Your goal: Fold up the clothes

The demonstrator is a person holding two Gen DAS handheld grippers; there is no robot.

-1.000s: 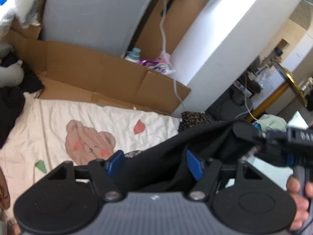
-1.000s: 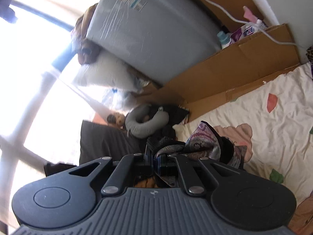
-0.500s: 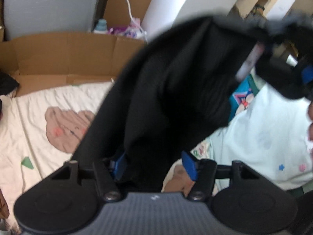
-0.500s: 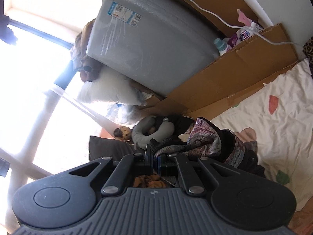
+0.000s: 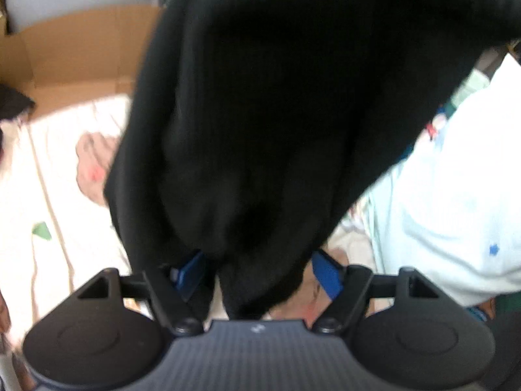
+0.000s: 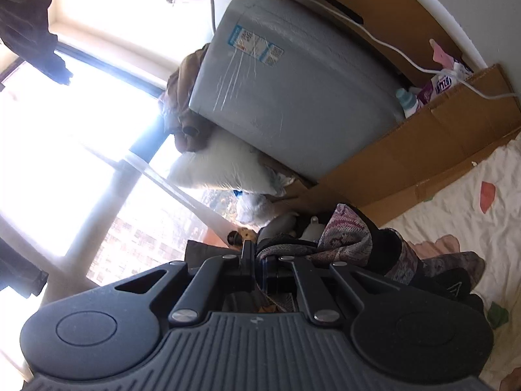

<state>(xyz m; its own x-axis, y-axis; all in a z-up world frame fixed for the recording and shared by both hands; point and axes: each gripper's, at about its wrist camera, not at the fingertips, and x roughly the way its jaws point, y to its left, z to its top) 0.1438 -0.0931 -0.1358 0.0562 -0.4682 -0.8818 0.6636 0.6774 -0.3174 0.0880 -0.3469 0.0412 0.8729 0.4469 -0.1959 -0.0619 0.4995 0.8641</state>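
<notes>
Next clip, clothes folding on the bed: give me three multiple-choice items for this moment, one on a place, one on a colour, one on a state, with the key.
1. Where does the black garment hang in the left wrist view?
A. Between the left claw's fingers
B. Flat on the bed sheet
C. On the cardboard

2. What colour are the left claw's pads?
A. Red
B. Blue
C. White

3. The right claw is:
A. Wide open
B. Shut on patterned fabric
C. Out of view

Key: A, cloth drops between the fingers; B, blue pads show; B, fingers pinch the fabric.
</notes>
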